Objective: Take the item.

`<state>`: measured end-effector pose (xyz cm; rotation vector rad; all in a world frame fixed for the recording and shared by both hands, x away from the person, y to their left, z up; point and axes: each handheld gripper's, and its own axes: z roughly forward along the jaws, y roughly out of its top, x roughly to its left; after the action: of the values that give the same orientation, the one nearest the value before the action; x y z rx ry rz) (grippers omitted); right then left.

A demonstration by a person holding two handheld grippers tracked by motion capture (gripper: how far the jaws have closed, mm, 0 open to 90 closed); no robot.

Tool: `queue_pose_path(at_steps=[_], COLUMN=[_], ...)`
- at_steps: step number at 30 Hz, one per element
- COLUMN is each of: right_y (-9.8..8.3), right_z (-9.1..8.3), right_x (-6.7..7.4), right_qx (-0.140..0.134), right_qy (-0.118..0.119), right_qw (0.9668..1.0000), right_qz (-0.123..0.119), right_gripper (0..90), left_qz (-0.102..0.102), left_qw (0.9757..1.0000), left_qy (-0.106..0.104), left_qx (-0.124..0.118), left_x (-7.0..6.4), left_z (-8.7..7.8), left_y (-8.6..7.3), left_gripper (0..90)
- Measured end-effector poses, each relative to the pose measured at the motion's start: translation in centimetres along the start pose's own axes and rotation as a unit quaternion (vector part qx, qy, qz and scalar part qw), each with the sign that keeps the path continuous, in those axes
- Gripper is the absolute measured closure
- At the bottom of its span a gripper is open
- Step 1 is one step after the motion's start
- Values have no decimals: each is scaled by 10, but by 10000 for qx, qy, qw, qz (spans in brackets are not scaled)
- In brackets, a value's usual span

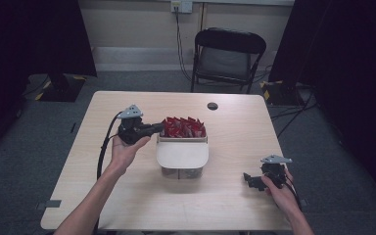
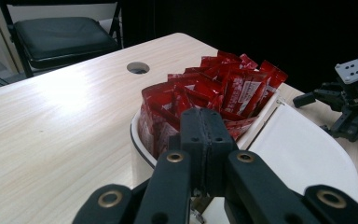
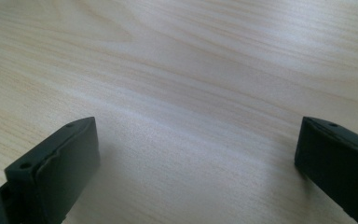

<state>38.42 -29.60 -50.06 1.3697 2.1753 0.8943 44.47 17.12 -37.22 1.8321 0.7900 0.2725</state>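
A white tub [image 1: 182, 159] stands mid-table, its far half packed with several red packets [image 1: 183, 127] standing on end and its near half under a white cover [image 2: 303, 154]. My left gripper [image 1: 159, 129] is held level at the tub's left rim, pointing at the packets. In the left gripper view its jaws [image 2: 205, 122] are pressed together just short of the red packets [image 2: 223, 93], with nothing seen between them. My right gripper [image 1: 248, 180] rests low over the table at the front right. In its own view the right gripper [image 3: 196, 144] stands wide open above bare wood.
A round cable hole [image 1: 212, 105] sits near the table's far edge. A black folding chair [image 1: 227, 56] stands behind the table, and dark curtains hang on both sides. Pale wooden tabletop [image 1: 127, 196] stretches around the tub.
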Motion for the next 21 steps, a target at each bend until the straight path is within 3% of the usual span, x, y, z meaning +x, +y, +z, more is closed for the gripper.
queue_pose_path(at_steps=[10, 21], right_y=[0, 0], right_z=[0, 0], right_x=[0, 0], right_qx=[4, 3], right_qy=[1, 0], right_qw=[10000, 10000], right_qz=[7, 7], right_gripper=[0, 0], left_qz=[233, 284], left_qw=[9997, 9993], left_qy=[4, -148], left_qx=[-82, -173], left_x=[-10, -14], left_z=[-2, -7], left_y=[7, 16], left_gripper=[895, 895])
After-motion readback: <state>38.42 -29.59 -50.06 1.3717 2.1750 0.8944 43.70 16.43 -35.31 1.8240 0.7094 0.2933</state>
